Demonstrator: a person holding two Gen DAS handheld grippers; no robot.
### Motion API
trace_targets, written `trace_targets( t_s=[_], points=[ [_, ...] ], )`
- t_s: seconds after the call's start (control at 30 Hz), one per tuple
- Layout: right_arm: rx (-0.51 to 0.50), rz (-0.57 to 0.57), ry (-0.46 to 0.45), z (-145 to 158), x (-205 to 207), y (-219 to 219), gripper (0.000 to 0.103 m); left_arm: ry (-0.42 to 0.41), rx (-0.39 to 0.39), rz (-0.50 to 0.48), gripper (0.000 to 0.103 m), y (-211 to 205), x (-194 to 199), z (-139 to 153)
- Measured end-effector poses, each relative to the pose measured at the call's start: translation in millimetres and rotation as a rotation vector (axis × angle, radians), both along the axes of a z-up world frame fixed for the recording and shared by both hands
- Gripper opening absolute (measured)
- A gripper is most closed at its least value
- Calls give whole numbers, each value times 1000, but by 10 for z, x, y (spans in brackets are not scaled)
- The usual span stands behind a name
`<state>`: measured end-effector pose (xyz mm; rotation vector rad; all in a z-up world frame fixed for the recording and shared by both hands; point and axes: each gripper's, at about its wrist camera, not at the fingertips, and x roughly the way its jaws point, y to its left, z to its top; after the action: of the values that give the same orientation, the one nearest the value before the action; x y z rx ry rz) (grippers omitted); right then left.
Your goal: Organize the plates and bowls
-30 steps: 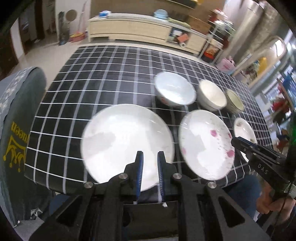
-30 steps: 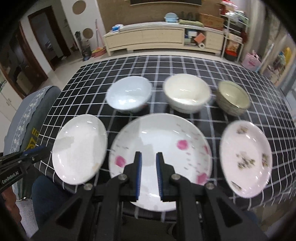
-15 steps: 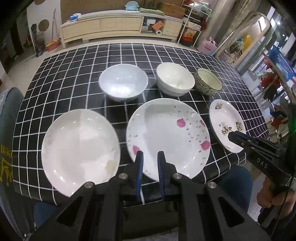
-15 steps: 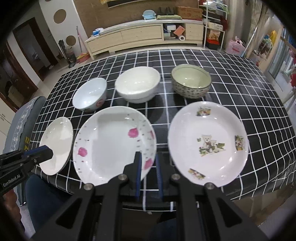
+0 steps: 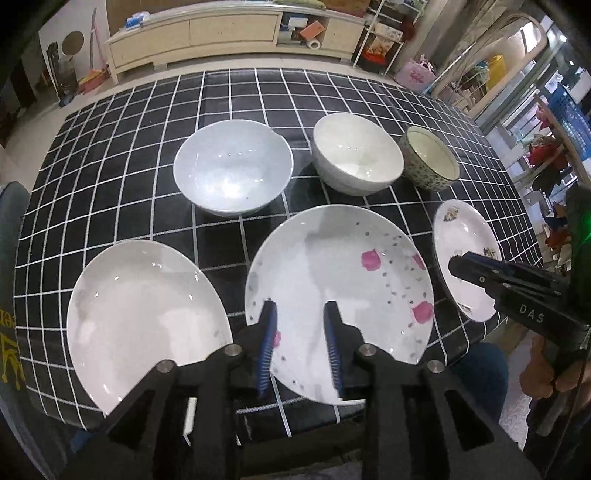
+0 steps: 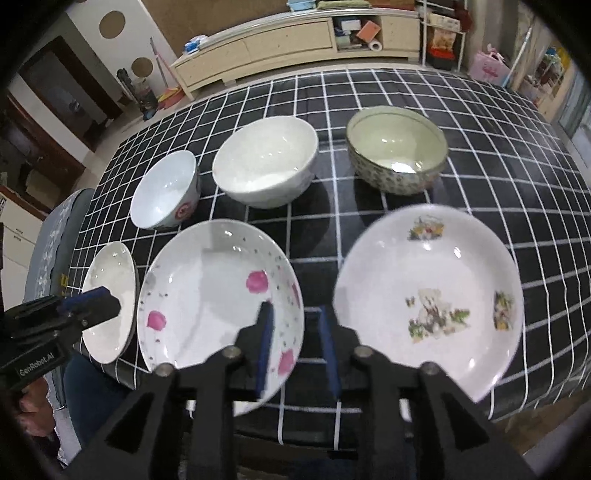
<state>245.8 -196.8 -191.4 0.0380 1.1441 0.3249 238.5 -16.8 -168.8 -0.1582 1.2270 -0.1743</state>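
Note:
Three plates lie along the table's near edge: a plain white plate (image 5: 144,314), a pink-flowered plate (image 5: 340,280) (image 6: 218,291) and a picture plate (image 6: 428,310) (image 5: 467,254). Behind them stand a pale blue bowl (image 5: 232,166) (image 6: 166,195), a white bowl (image 5: 356,157) (image 6: 266,166) and a patterned bowl (image 5: 430,158) (image 6: 397,151). My left gripper (image 5: 300,312) is open and empty above the near rim of the pink-flowered plate. My right gripper (image 6: 294,314) is open and empty over the gap between the pink-flowered and picture plates.
The table (image 5: 332,96) has a black cloth with a white grid. A grey chair back (image 5: 7,295) stands at the left. A long low cabinet (image 5: 229,33) runs along the far wall. Shelves and bags stand at the right.
Both grippers have opened from nearly shut. The left view has moved right from the plain plate to the pink-flowered plate. The right view has moved right and closer toward the picture plate.

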Motion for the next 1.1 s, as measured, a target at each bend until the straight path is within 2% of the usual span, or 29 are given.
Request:
trace_targets(
  t_s=[0.07,0.43,0.6,0.8,1.1],
  points=[
    [0,19,7,-3,88,47,44,19,0,1,31,55,106,-55],
    [-70,74,49,-223,456,291,44,61,14,-3,31,271,449,-383],
    [-68,80,68,-346,466,294,44,58,46,-45,22,227,418,-489],
    [-95,84,75,-436,439,294,43,81,53,-80,18,155,316,-625],
    [-91,64,118,-575,275,164,27,85,74,-66,18,122,159,-666]
  ],
)
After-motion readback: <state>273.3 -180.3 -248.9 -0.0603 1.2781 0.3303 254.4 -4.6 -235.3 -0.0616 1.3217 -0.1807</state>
